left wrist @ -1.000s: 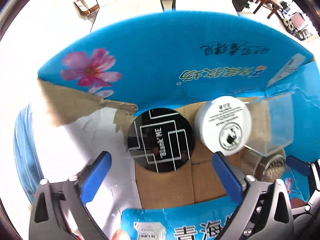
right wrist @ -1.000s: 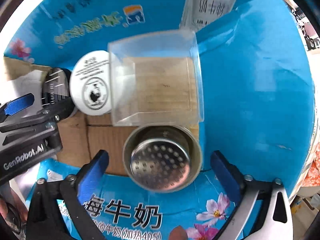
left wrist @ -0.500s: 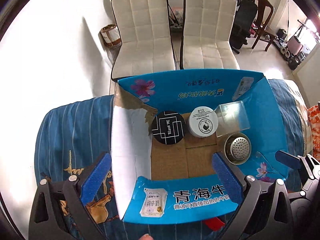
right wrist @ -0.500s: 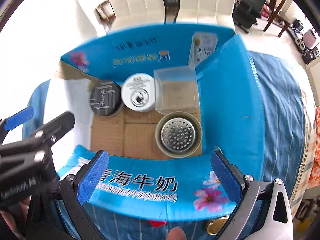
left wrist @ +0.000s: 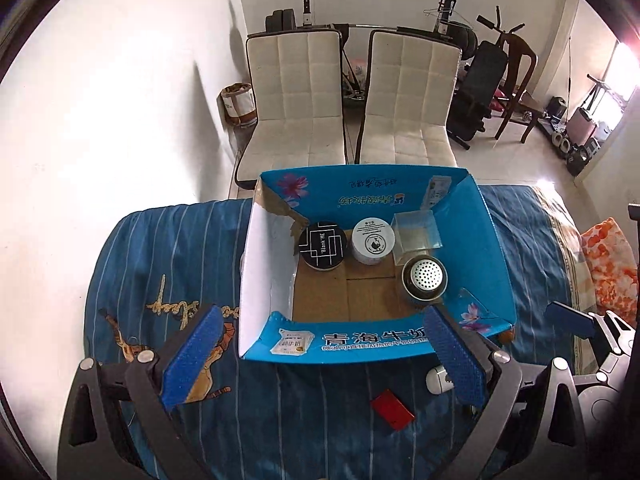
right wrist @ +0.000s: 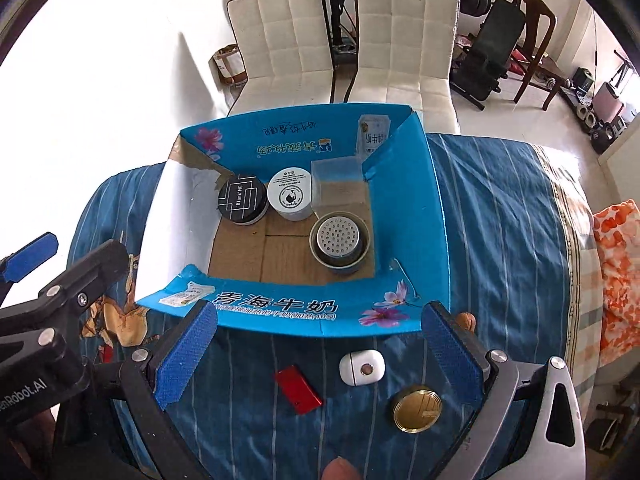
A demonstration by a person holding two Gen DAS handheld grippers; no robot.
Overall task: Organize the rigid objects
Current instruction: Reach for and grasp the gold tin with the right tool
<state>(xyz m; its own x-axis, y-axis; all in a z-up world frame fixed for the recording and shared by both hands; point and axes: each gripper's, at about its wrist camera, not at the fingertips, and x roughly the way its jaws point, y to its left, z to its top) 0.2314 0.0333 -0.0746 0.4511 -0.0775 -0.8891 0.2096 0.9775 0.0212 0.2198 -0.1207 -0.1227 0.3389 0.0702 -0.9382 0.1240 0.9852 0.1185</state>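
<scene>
An open blue cardboard box stands on the blue bed cover. Inside it stand a black round tin, a white round jar, a clear plastic box and a metal perforated cup. In front of the box lie a red flat piece, a white case and a gold round tin. My left gripper and right gripper are open and empty, held above the bed in front of the box.
Two white padded chairs stand behind the bed. An orange patterned pillow lies at the right. Exercise gear and a wooden chair fill the back right. A small bin stands by the white wall.
Both grippers have pulled back and up out of the box, which now shows whole with the bed, loose items in front and room behind. Both stay open.
</scene>
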